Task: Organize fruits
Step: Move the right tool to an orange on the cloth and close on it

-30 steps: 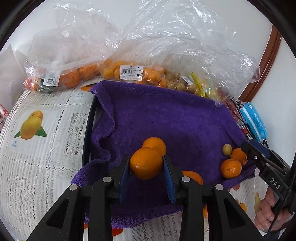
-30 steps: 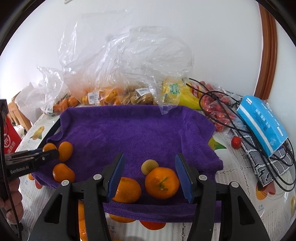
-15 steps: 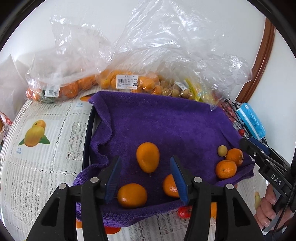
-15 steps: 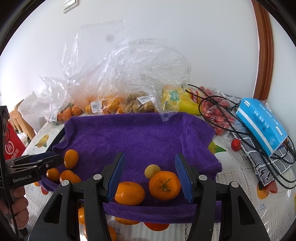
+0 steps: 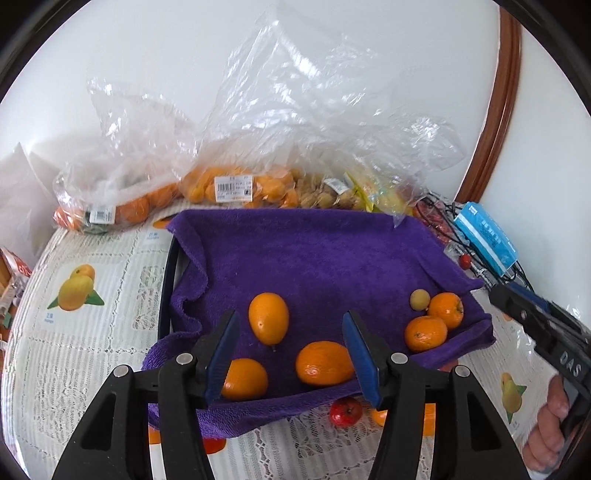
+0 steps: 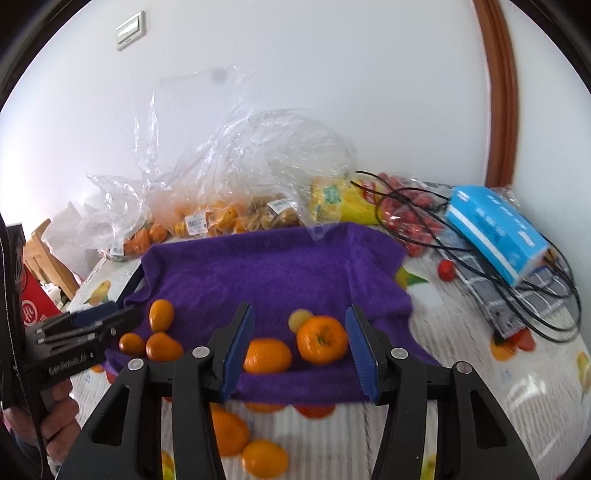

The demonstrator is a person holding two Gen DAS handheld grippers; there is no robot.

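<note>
Both grippers hover with jaws apart and empty over oranges lying on a purple towel (image 5: 314, 254).

The left gripper (image 5: 291, 350) has just been opening; three oranges (image 5: 268, 318) lie below it, none clamped. The right gripper (image 6: 301, 349), just narrowing, grips nothing, and a stemmed orange (image 6: 322, 339) sits beyond its pads. Only the right view shows the wall switch (image 6: 130, 30) and red box (image 6: 35, 308); only the left shows a small red fruit (image 5: 346, 411) on the tablecloth (image 5: 92, 332). Plastic bags of fruit (image 5: 236, 186) crowd behind, with cables (image 6: 480, 236) over a blue pack (image 6: 495, 230).
</note>
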